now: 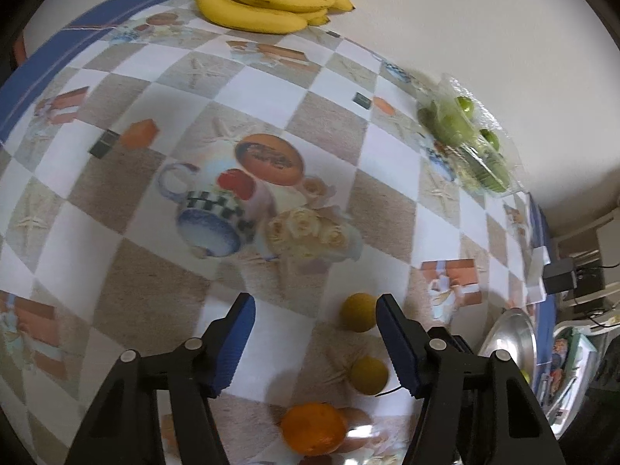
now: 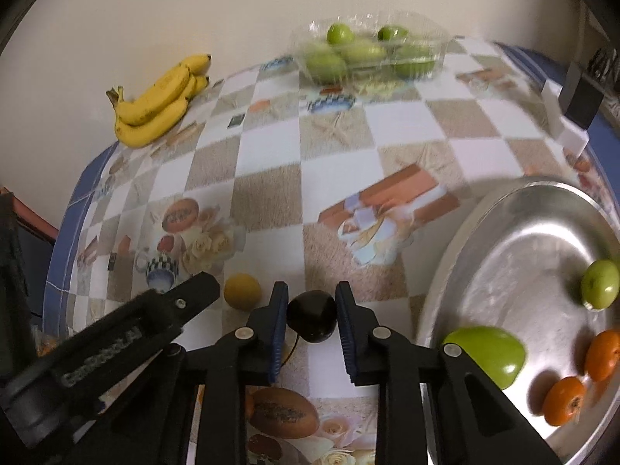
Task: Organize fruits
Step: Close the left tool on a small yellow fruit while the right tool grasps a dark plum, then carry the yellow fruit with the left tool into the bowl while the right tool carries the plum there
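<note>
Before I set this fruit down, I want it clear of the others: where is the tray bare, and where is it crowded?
The tray is bare across its middle and far side, behind the green apple. Its near right is crowded: two oranges and a small green fruit. The right gripper holds the dark fruit.

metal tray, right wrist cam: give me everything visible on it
The metal tray is round, shiny silver with a raised rim, lying flat on the tablecloth at the right, partly cut off by the frame. Inside: two green fruits and two orange fruits. Neither gripper touches it.
</note>
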The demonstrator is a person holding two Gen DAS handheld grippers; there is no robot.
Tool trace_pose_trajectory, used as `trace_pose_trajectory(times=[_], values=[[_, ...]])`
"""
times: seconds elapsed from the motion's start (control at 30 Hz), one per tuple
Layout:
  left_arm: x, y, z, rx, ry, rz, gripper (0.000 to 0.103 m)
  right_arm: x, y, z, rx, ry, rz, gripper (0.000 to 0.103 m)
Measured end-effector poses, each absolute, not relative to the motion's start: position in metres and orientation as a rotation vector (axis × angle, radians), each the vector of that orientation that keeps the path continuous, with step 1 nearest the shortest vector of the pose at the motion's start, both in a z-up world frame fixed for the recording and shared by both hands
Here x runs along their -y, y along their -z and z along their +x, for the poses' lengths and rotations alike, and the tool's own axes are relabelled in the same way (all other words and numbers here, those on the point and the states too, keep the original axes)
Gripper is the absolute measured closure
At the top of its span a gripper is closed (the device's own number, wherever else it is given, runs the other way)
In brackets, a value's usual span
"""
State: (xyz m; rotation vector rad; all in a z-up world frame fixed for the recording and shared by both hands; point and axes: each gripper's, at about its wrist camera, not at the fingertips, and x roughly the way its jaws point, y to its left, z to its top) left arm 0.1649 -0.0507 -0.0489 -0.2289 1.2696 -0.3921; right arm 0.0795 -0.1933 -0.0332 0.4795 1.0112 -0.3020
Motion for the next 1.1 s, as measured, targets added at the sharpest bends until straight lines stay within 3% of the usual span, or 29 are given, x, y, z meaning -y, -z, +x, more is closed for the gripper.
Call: trace_pose_trajectory(times=[0.13, 0.2, 0.53, 0.6, 1.1], values=[[0.061, 0.053, 0.165, -1.274, 0.416, -0.233, 0.036, 0.204, 0.031, 0.075, -0.998, 0.319, 0.496, 0.077], [0.065, 0.055, 0.166, -1.28, 0.417, -0.229, 0.045, 0.208, 0.03, 0.073, -0.995, 0.323, 0.505, 0.077], [0.083, 0.057, 0.164, -1.276, 0.428, -0.207, 0.065, 0.219, 0.025, 0.067, -0.976, 0.337, 0.517, 0.077], [0.083, 0.056, 0.164, -1.275, 0.423, -0.211, 0.076, 0.219, 0.025, 0.067, -0.976, 0.334, 0.517, 0.077], [0.065, 0.018, 0.153, -1.209, 0.397, -0.247, 0.076, 0.216, 0.003, 0.055, -0.972, 0.343, 0.47, 0.077]])
